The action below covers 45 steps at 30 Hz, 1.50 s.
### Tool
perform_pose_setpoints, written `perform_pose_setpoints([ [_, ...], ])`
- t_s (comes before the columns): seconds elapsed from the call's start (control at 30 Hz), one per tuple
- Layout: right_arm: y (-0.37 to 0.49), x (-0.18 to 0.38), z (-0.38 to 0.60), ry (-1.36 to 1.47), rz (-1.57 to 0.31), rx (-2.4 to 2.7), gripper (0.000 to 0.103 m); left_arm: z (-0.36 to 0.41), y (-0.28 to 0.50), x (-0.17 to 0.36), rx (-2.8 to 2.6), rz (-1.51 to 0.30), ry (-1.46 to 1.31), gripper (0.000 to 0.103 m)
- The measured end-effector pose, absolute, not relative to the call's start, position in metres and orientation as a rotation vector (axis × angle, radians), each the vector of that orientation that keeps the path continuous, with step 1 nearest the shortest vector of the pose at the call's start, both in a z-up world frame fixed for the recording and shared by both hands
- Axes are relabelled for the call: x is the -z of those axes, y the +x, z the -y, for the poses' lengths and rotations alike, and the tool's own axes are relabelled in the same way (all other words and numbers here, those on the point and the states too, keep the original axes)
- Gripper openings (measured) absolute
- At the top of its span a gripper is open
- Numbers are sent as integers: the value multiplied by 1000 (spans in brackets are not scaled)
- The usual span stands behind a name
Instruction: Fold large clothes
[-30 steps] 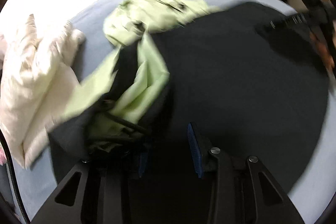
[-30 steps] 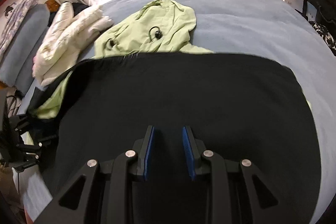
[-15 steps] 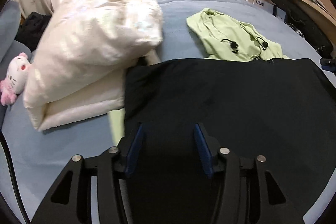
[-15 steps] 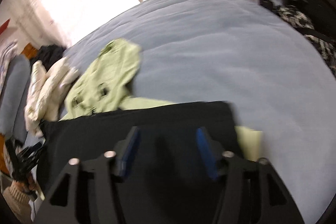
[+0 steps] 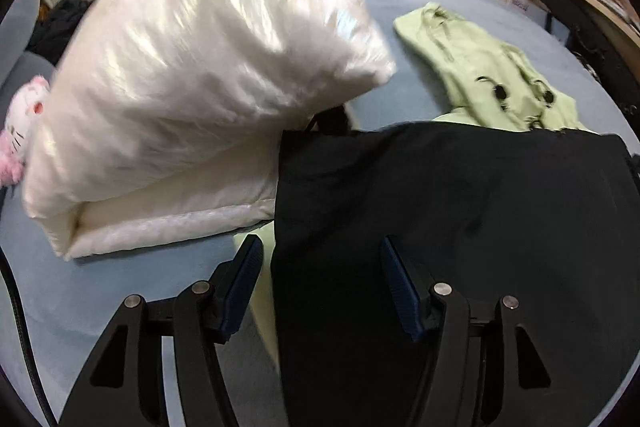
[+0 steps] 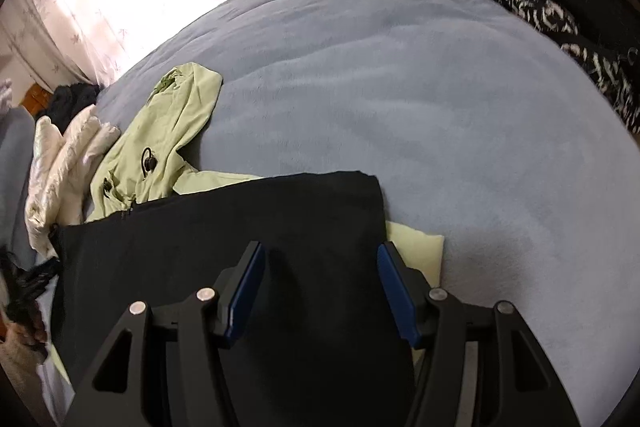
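Change: both grippers have swung outward to the side edges of the black garment (image 5: 460, 227); jaws just opening, clamping nothing.
Bed (image 6: 400, 87): bears the garment, folded flat, green hood (image 5: 488, 75) beyond.
Handling: soft, light, limp; take corners.
Left gripper (image 5: 322, 279): released.
Right gripper (image 6: 322, 283): released.

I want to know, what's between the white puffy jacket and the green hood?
Bare blue bedcover separates white jacket from green hood, seen in the left wrist view.
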State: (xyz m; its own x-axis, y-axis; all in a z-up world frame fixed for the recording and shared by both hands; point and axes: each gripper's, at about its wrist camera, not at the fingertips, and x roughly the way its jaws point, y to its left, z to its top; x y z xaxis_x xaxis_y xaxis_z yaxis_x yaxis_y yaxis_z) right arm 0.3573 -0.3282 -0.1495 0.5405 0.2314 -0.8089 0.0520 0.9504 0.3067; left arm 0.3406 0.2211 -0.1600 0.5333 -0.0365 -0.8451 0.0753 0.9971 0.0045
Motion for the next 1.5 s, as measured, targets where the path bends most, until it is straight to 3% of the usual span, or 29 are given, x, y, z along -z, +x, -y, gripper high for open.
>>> perform_pose_setpoints([
  [0.23, 366, 158, 330, 281, -1007, -84, 59, -226, 361, 165, 84, -999, -39, 59],
  [0.3, 369, 159, 334, 287, -1004, -60, 59, -224, 361, 165, 93, -997, -37, 49],
  [0.43, 368, 157, 346, 321, -969, -33, 59, -220, 361, 167, 83, -989, -7, 39],
  [0.57, 372, 164, 354, 343, -990, -33, 59, -226, 363, 171, 92, -1017, -44, 43],
  [0.63, 377, 168, 352, 349, -1006, -54, 59, -232, 363, 172, 97, -1043, -68, 55],
  [0.77, 384, 171, 347, 373, -981, -114, 58, -241, 359, 173, 109, -1061, -72, 58],
  [0.83, 383, 170, 340, 354, -945, -120, 53, -241, 360, 174, 95, -1061, -75, 58],
  [0.87, 382, 169, 334, 305, -930, -88, 38, -241, 360, 175, 82, -1051, -75, 55],
  [0.9, 380, 168, 329, 267, -922, -67, 24, -238, 360, 174, 70, -1032, -73, 33],
  [1.0, 370, 157, 320, 213, -852, -38, 13, -219, 350, 168, 17, -963, -9, 14],
  [1.17, 363, 114, 294, 95, -682, 6, 11, -213, 325, 155, -78, -858, -3, 7],
  [1.27, 388, 107, 280, 45, -681, 26, 11, -224, 324, 150, -120, -846, -63, 7],
  [1.43, 430, 161, 256, -94, -869, 110, 11, -219, 338, 170, -138, -926, -41, 9],
  [1.5, 427, 176, 259, -92, -890, 139, 17, -216, 341, 174, -145, -936, -38, 11],
])
